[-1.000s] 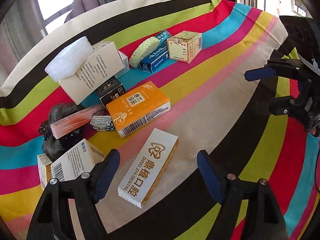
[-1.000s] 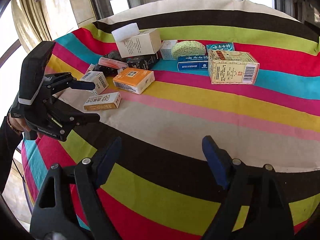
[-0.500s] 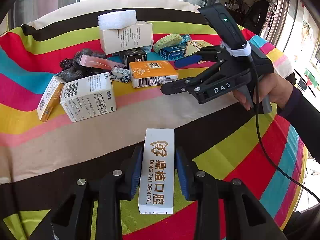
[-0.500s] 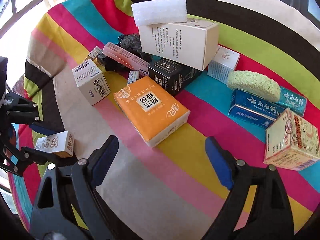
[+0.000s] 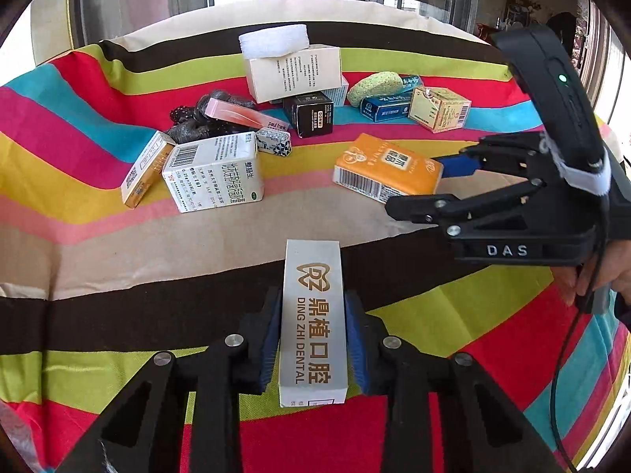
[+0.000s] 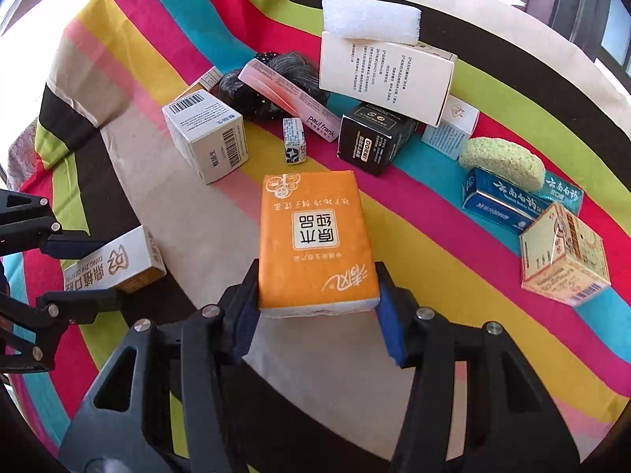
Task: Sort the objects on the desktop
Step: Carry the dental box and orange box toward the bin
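A white DING ZHI DENTAL box [image 5: 313, 276] lies lengthwise on the striped cloth [image 5: 118, 260]. My left gripper [image 5: 313, 331] is closing on it, with both blue pads against its long sides. The same box [image 6: 114, 264] and left gripper [image 6: 90, 272] show at the left edge of the right wrist view. An orange tissue pack [image 6: 315, 228] lies in mid-table. My right gripper [image 6: 315, 307] is closing on its near end, pads touching both sides. From the left wrist view, the right gripper [image 5: 426, 187] reaches the pack [image 5: 382, 165] from the right, held by a hand.
Behind stand a large white box [image 6: 382, 79] topped with white foam [image 6: 370, 19], a black box [image 6: 370, 142], a green sponge [image 6: 501, 161] on a blue carton [image 6: 501, 201], a cream box [image 6: 564, 260], a barcode box [image 6: 205, 134], a pink tube [image 6: 288, 98] and a dark hairpiece [image 6: 252, 98].
The left jaws closed in from wide open onto the white box. The right gripper moved forward over the table to the orange pack and its jaws narrowed around it.
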`<state>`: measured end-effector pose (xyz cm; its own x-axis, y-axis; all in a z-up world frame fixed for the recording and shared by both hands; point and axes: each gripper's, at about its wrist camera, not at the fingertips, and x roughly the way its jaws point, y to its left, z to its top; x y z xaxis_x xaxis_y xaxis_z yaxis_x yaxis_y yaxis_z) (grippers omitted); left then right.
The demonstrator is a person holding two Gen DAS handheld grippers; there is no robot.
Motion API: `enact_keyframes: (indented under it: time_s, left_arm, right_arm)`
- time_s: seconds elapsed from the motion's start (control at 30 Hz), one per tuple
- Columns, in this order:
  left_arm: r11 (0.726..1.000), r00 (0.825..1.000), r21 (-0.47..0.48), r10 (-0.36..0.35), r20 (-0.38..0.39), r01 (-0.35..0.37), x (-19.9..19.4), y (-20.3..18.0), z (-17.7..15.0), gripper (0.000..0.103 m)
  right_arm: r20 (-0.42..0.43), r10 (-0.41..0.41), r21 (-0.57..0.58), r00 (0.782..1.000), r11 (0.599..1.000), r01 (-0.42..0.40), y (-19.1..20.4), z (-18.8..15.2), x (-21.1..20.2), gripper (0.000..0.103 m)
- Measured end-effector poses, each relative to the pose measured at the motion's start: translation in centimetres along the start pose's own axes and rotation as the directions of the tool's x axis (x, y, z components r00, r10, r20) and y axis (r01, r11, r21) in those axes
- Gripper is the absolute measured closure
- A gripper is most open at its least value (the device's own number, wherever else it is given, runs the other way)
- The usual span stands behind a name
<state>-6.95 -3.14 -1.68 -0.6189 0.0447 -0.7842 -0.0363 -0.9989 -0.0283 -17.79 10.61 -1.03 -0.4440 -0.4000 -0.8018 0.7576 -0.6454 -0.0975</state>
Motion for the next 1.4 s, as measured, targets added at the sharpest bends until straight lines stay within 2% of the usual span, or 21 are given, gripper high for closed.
enact_keyframes:
  time_s: [0.2,0.3,0.4,0.6,0.83,0.93,1.13,1.3,1.4]
  left_arm:
    - [0.991,0.999,-0.126,0.038,0.014,-0.036,-2.5,-1.3,-3.2,0.072]
    - [0.987,0.996,-0.147,0.075,0.044,-0.068,-4.1,-2.7,-5.5,0.072]
    - [0.976,0.994,-0.207,0.084,0.07,-0.068,-5.9,-3.4,-8.0,0.072]
    - [0.964,0.992,-0.258,0.088,0.094,-0.061,-8.4,-4.0,-11.1,0.072]
    - [0.959,0.986,-0.274,0.107,0.132,-0.067,-10.4,-4.0,-13.8,0.072]
    - [0.957,0.983,-0.284,0.101,0.154,-0.054,-11.4,-3.8,-15.2,0.072]
    - [0.948,0.97,-0.307,0.147,0.192,-0.083,-13.7,-3.1,-17.9,0.072]
    - [0.928,0.961,-0.354,0.195,0.198,-0.116,-15.3,-1.6,-20.4,0.072]
    - [0.911,0.956,-0.397,0.207,0.207,-0.112,-16.5,-0.3,-21.8,0.072]
  right_arm:
    - [0.018,-0.011,0.091,1.0,0.996,0.01,2.5,-7.6,-5.9,0.047]
    - [0.038,-0.017,0.138,0.999,0.99,0.011,4.4,-11.1,-8.3,0.047]
    - [0.037,-0.048,0.167,0.998,0.985,0.041,5.9,-12.5,-9.5,0.047]
    - [0.063,-0.073,0.179,0.995,0.982,0.061,8.6,-15.4,-11.5,0.047]
    - [0.079,-0.059,0.162,0.995,0.986,0.045,11.4,-16.3,-12.2,0.047]
    - [0.092,-0.046,0.131,0.995,0.991,0.034,13.3,-16.2,-12.3,0.047]
    - [0.124,-0.02,0.043,0.992,0.999,0.015,17.6,-15.4,-12.0,0.047]
    - [0.132,0.018,-0.029,0.991,0.999,-0.014,20.7,-14.9,-12.0,0.048]
    - [0.133,0.045,-0.091,0.99,0.995,-0.033,22.8,-14.5,-11.9,0.048]
